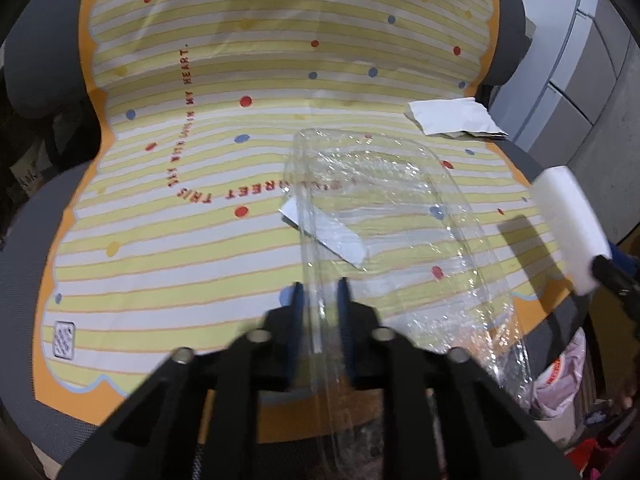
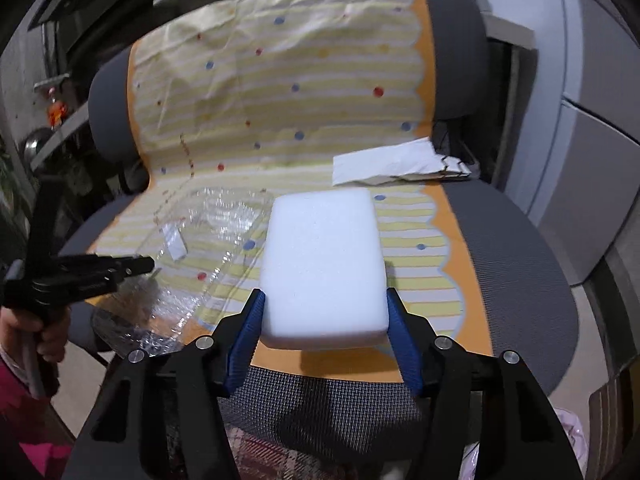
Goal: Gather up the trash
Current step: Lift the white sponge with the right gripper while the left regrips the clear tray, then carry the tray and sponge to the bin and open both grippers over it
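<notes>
A clear crinkled plastic tray (image 1: 400,208) lies on the striped yellow mat (image 1: 180,240), and a small white paper slip (image 1: 332,236) shows through it. My left gripper (image 1: 321,286) is shut on the tray's near rim, which runs between its blue pads. My right gripper (image 2: 324,304) is shut on a white foam block (image 2: 324,256), its pads pressing both sides just above the mat. The block (image 1: 568,224) appears at the right of the left wrist view. The right wrist view has the left gripper (image 2: 148,265) at the tray (image 2: 224,216).
A folded white paper (image 2: 388,162) lies at the mat's far right by the chair back. The mat covers a grey mesh office chair (image 2: 512,264). A pink plastic bag (image 1: 560,376) hangs below the seat's right side. A hand (image 2: 44,340) holds the left gripper's handle.
</notes>
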Demonstrator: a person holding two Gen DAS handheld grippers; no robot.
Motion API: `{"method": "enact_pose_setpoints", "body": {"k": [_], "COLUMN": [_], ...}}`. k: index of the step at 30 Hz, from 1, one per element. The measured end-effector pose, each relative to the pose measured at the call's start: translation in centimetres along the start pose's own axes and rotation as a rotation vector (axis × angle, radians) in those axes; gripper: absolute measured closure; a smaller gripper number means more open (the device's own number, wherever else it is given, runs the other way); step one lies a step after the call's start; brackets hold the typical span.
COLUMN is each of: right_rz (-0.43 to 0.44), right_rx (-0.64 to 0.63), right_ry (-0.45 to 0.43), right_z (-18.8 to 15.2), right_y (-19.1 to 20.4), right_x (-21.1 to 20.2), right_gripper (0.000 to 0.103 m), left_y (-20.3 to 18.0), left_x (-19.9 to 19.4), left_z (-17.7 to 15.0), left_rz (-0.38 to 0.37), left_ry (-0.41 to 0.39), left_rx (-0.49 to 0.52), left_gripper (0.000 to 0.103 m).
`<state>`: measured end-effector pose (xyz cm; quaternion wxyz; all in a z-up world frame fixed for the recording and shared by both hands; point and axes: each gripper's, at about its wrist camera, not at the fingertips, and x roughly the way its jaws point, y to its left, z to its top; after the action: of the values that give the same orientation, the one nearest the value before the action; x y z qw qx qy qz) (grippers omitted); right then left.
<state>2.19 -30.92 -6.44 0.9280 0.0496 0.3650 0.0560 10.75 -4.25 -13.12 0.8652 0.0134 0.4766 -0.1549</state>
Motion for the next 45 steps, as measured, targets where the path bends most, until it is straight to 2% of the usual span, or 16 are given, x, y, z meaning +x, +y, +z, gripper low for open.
{"method": "enact_pose_setpoints", "body": {"k": [4,9,13,17,21,26,32,36,45], "right_rz": [-0.018,-0.046,-0.075,-0.12,-0.2,-0.325,-0.445,-0.469,-0.514], "right_rx": [0.014,0.048,0.089,0.138,0.191,0.279,0.411,0.476,0.559], "right_ry": [-0.046,-0.103,-0.135,-0.156,-0.183,-0.218,-0.268,-0.284,-0.293], "right_z": [0.1,0.2,-0.1,-1.1,-2.8,-5.2,-8.6,-10.5,-13.3], "right_y": [-0.1,-0.8,-1.9,-3.6,-5.6,-8.9,-13.0,-15.0,-18.2], "right_x": [-1.6,-4.5,-6.9,-9.6,-12.9,-17.7,-22.0,-23.1,-24.5], "right_gripper": [0.043,0.043,0.043,0.043,0.042,0.042,0.041,0.041,0.04], "left_y": [-0.2,-2.2,-5.2,-8.7,-13.0,-20.3,-28.6,-33.6,-41.6], "left_x": [-1.1,-3.7,-5.3,-5.4,-4.6,-4.4,-3.3,-1.9,0.9], "left_z": [-0.2,0.1,0.6,1.0,1.1,0.5,-1.5,-3.5,-6.4], "left_rz": [-0.045,-0.133,-0.201,-0.237,-0.302,-0.387,-0.467,-0.501,-0.572], "left_ry": [-0.032,-0.112,-0.16,-0.175,-0.159,-0.146,-0.066,0.009,0.124], "left_rx": [-0.022,-0.016,0.028,0.095,0.159,0.313,0.498,0.594,0.743], "left_gripper": [0.098,0.098,0.098,0.098,0.098,0.098,0.098,0.098,0.098]}}
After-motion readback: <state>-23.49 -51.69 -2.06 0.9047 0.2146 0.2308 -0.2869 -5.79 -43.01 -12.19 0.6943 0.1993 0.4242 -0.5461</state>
